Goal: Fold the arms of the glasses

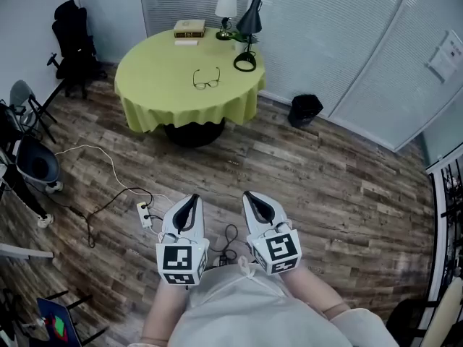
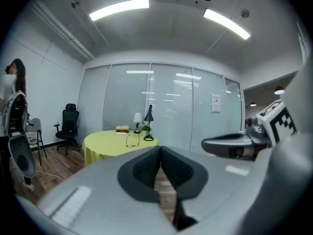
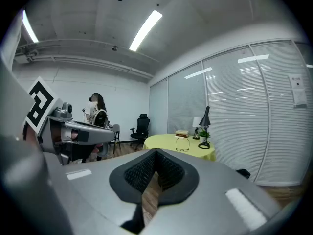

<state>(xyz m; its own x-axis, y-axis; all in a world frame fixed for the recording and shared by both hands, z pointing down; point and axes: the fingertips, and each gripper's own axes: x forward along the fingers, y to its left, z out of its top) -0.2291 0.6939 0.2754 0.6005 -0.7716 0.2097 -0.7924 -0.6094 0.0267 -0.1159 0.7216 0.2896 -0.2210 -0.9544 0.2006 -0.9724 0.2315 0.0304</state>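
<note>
Both are squeezed closed on nothing right now: your left gripper (image 1: 189, 202) and right gripper (image 1: 257, 199) sit side by side at the bottom centre of the head view. The glasses (image 1: 207, 80) lie on the yellow table (image 1: 145, 100) in the upper middle of the frame, well apart from you, arms looking unfolded. So you're at the approach step, I'd say. Next you'll need to walk over, open the jaws, steady the frame with one gripper and swing an arm in with the other.
</note>
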